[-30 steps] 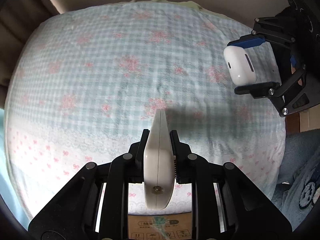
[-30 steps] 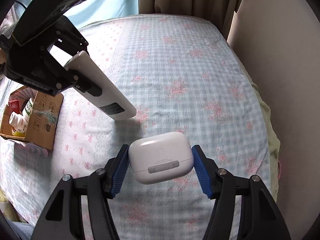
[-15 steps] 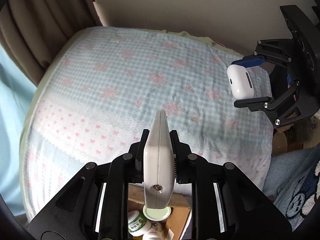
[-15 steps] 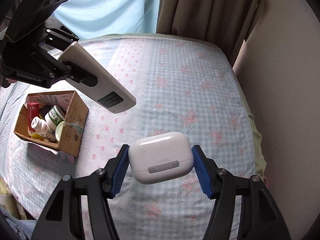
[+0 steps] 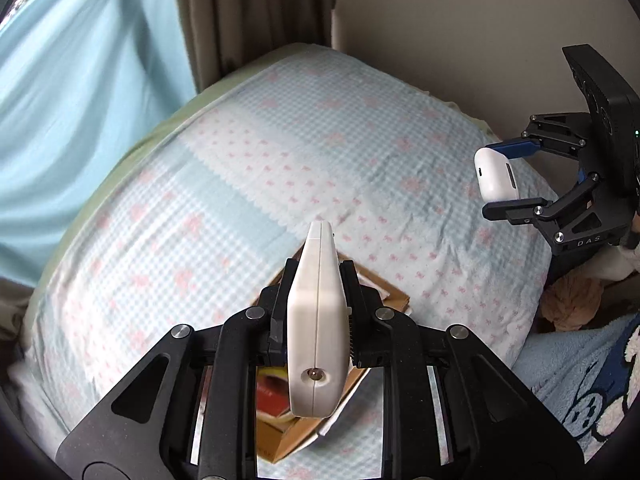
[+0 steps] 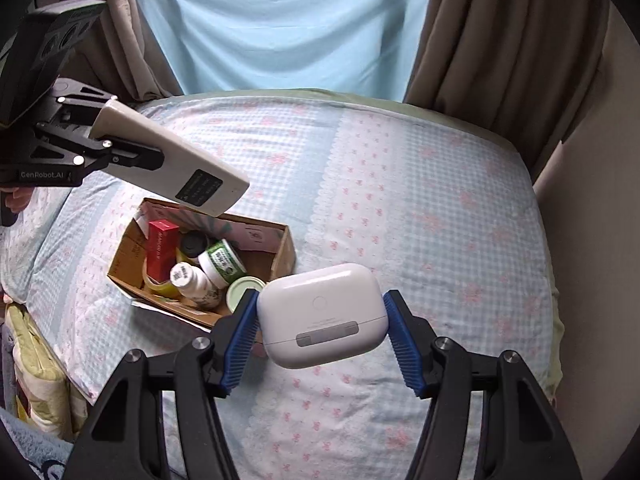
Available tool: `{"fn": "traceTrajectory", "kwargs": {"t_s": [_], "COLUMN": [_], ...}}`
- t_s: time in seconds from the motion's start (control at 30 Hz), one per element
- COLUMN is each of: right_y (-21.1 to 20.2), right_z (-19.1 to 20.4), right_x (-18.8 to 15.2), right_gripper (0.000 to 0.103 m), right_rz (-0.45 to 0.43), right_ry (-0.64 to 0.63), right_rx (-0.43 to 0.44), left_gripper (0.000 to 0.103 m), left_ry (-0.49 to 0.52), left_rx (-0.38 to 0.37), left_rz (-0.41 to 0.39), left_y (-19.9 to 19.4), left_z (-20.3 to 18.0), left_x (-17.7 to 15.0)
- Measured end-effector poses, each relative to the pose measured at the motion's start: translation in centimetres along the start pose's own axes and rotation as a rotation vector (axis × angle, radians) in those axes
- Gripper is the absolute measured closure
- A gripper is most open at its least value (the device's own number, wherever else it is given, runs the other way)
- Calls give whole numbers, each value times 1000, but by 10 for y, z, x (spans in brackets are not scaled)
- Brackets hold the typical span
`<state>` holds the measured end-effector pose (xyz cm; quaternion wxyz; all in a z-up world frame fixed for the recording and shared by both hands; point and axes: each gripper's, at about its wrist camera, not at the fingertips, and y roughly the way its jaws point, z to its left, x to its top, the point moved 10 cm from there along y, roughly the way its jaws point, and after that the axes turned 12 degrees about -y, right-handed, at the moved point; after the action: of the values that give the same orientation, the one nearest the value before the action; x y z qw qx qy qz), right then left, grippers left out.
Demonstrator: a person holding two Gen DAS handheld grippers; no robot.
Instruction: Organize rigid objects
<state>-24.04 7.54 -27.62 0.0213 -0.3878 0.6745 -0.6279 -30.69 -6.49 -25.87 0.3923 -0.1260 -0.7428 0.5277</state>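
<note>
Carry step: left tongs (image 5: 316, 316) clamp remote (image 5: 316, 320), right tongs (image 6: 320, 332) clamp earbud case (image 6: 322, 314), both above bed. Next: lower into box (image 6: 280, 256), release.

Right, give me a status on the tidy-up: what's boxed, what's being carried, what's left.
Boxed: the open brown cardboard box on the bed already holds a red carton, bottles and jars. In hand: the left gripper grips a long white remote control above the box; the right gripper grips a white rounded earbud case. Left: both items need dropping in.
</note>
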Motion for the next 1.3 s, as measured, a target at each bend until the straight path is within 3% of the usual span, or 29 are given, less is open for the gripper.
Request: {"fn": "traceTrajectory", "kwargs": {"t_s": [0.27, 0.53, 0.73, 0.83, 0.87, 0.9, 0.93, 0.97, 1.0, 1.3], "right_y": [40, 122, 163, 177, 183, 188, 193, 198, 202, 205], "right_z": [65, 92, 95, 95, 94, 94, 91, 91, 91, 92], "right_x": [25, 21, 17, 19, 19, 19, 18, 18, 17, 17], "right_gripper": [45, 45, 45, 45, 45, 44, 34, 10, 0, 0], "right_rz": [16, 64, 103, 114, 123, 135, 147, 160, 170, 163], "right_ry": [39, 114, 132, 134, 140, 152, 167, 185, 202, 213], "right_rx": [101, 121, 114, 119, 125, 125, 125, 138, 154, 133], "left_gripper": [86, 86, 86, 85, 82, 64, 10, 4, 0, 0], "left_ry": [-219, -429, -450, -397, -386, -379, -376, -377, -375, -361], "left_rx": [24, -53, -97, -29, 10, 32, 29, 21, 14, 56], "left_rz": [-17, -49, -67, -51, -36, -16, 0, -10, -16, 7], "left_y": [-3, 61, 86, 95, 99, 103, 105, 105, 105, 106], "left_z": [75, 109, 105, 104, 105, 107, 107, 107, 108, 118], "left_x": [-86, -151, -161, -162, -163, -166, -168, -168, -169, -177]}}
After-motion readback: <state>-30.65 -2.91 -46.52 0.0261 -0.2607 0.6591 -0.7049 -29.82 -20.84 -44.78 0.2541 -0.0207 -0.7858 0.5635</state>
